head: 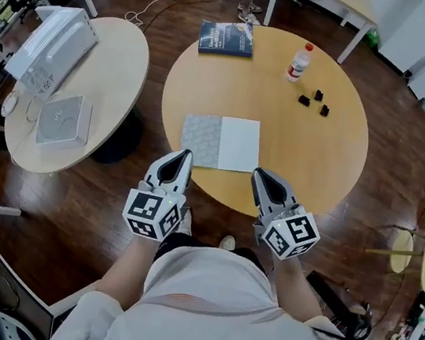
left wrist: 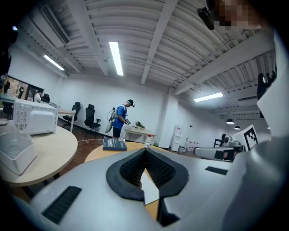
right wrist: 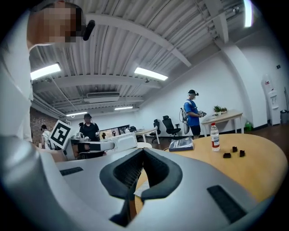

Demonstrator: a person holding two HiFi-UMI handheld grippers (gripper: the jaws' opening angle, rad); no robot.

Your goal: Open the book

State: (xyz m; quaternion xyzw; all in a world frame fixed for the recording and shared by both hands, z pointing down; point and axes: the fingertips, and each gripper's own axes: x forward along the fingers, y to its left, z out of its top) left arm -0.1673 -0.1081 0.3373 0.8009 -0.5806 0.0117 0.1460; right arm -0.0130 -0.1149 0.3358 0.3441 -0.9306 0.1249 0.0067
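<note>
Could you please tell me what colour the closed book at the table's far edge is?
Dark blue book, clearest in the head view.

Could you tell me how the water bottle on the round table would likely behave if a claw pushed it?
The bottle stands upright, tall and narrow, so a push up high would probably tip it. Lying down, its round body would likely roll across the smooth table.

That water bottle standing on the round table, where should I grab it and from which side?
Probably mid-body on the water bottle, below its red cap, jaws level, coming from your near side with the right gripper. It stands upright, and the small black pieces sit off to its right.
</note>
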